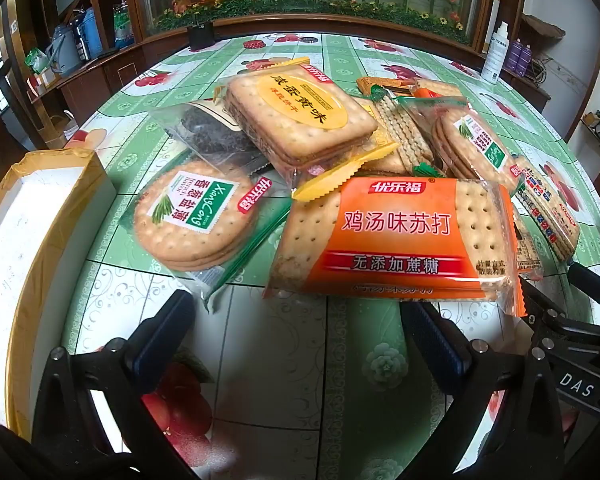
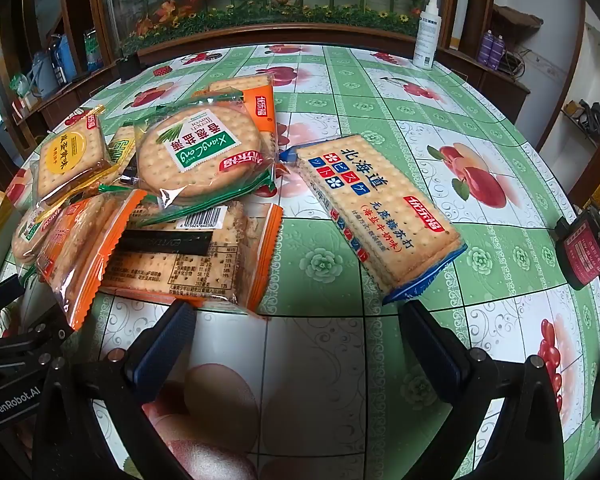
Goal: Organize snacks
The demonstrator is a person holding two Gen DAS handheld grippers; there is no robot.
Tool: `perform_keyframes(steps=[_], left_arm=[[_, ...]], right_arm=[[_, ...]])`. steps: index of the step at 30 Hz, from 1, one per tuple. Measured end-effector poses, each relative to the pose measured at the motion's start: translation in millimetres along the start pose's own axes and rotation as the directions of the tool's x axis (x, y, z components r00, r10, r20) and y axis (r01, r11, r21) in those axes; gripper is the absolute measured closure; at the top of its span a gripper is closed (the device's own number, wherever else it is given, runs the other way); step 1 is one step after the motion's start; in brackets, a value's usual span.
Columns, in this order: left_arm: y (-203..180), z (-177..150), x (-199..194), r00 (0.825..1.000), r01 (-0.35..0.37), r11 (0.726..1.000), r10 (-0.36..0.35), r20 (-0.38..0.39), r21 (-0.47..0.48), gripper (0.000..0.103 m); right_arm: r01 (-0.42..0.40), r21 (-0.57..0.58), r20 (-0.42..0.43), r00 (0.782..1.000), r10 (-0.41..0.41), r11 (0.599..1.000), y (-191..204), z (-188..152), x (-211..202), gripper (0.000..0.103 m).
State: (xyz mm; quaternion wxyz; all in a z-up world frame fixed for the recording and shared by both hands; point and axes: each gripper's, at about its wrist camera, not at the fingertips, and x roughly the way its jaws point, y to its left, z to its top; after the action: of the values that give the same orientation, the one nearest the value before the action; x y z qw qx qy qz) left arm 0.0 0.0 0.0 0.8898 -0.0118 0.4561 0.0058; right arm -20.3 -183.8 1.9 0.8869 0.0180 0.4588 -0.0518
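Note:
Several cracker packets lie heaped on a table. In the left wrist view an orange soda-cracker packet (image 1: pixel 396 240) lies nearest, a round green-label packet (image 1: pixel 192 216) to its left, a yellow-label square packet (image 1: pixel 300 116) behind. My left gripper (image 1: pixel 296 312) hangs wide open just short of the orange packet, nothing between its fingers. In the right wrist view a blue-trimmed packet (image 2: pixel 376 208) lies apart on the right, an upturned orange packet (image 2: pixel 192 256) and a round green-label packet (image 2: pixel 200 152) on the left. My right gripper (image 2: pixel 296 312) is open and empty above the cloth between them.
A white box with tan taped rims (image 1: pixel 32 248) stands at the table's left edge. The green fruit-print tablecloth (image 2: pixel 480 128) covers the table. A white spray bottle (image 2: pixel 428 36) stands at the far edge, before a wooden cabinet. A red-labelled black device (image 2: pixel 584 248) sits at the right.

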Motion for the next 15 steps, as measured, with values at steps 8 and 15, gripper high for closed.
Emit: perform_keyframes(steps=[8,15], left_arm=[[0.1,0.0,0.0,1.000,0.000,1.000,0.000,0.000,0.000,0.000],[-0.2,0.2,-0.1,1.000,0.012,1.000,-0.012,-0.008,0.017,0.000]], right_arm=[[-0.003,0.002,0.000,1.000,0.003,1.000,-0.1,1.2,1.1,0.000],[0.006,0.012,-0.001,1.000,-0.006,1.000,0.4,2.0,2.0,0.000]])
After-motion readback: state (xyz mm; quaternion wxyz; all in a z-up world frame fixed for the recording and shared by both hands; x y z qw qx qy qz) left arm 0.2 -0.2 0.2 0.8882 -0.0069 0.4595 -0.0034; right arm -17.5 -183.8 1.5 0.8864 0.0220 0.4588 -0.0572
